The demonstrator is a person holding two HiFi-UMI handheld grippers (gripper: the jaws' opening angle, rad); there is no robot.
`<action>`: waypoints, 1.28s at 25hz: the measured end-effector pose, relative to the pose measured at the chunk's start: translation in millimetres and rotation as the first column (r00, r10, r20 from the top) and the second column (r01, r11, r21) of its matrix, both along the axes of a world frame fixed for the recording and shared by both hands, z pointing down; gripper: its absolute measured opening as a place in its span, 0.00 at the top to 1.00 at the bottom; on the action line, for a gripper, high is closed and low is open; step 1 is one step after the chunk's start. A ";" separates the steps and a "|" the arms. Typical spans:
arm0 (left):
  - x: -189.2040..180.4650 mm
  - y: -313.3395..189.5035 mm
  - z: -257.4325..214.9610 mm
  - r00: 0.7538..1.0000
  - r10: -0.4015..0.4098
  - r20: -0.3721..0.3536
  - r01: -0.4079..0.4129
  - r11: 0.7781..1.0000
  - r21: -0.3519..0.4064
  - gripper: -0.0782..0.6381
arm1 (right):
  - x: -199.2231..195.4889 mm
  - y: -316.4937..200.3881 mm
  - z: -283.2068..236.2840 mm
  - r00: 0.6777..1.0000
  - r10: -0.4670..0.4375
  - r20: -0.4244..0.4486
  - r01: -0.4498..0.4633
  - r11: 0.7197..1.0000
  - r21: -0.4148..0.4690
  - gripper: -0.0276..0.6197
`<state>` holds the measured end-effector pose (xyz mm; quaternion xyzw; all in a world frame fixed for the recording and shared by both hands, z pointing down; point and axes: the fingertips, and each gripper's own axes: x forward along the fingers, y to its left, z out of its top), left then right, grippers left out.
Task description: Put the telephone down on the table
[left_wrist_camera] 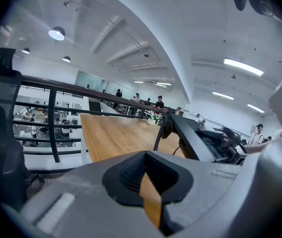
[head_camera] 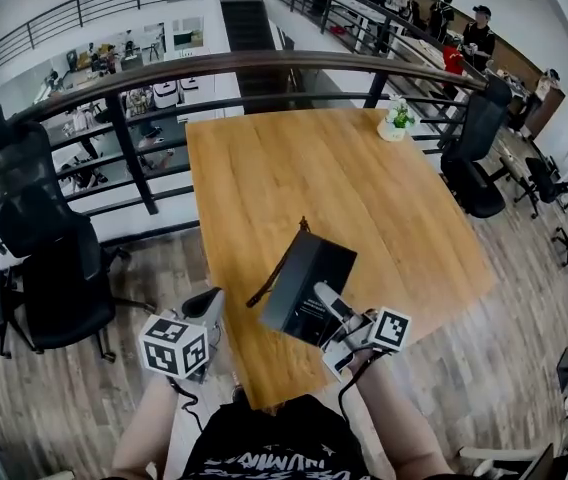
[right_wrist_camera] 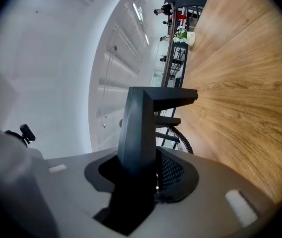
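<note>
— Black telephone, where is it?
— Tilted over the worktop's near edge, clamped in the right tool.
— And the left tool?
— Closed, empty, beside the worktop.

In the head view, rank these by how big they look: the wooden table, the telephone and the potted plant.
1. wooden table
2. telephone, though being nearer the camera enlarges it
3. potted plant, at the table's far end
</note>
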<state>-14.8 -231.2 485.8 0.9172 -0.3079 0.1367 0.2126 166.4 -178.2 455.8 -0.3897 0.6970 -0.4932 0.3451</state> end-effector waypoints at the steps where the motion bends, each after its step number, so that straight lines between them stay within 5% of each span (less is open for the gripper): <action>1: 3.4 -3.6 0.0 1.000 -0.001 0.001 0.001 1.000 0.000 0.89 | 2.8 -4.5 1.2 1.000 -0.005 0.004 0.005 1.000 -0.003 0.71; 11: 34.3 -51.2 -6.0 0.991 -0.126 0.035 0.126 0.992 0.006 0.89 | 44.3 -80.0 14.6 0.988 -0.152 0.035 0.153 0.988 -0.023 0.71; 23: 72.6 -127.9 -9.5 0.951 -0.292 0.097 0.291 0.956 0.026 0.89 | 88.7 -207.7 22.4 0.931 -0.364 -0.003 0.364 0.931 -0.031 0.71; 32: 85.5 -191.3 3.6 0.930 -0.343 0.129 0.341 0.939 0.038 0.89 | 105.8 -298.3 50.9 0.887 -0.460 -0.036 0.458 0.888 -0.041 0.71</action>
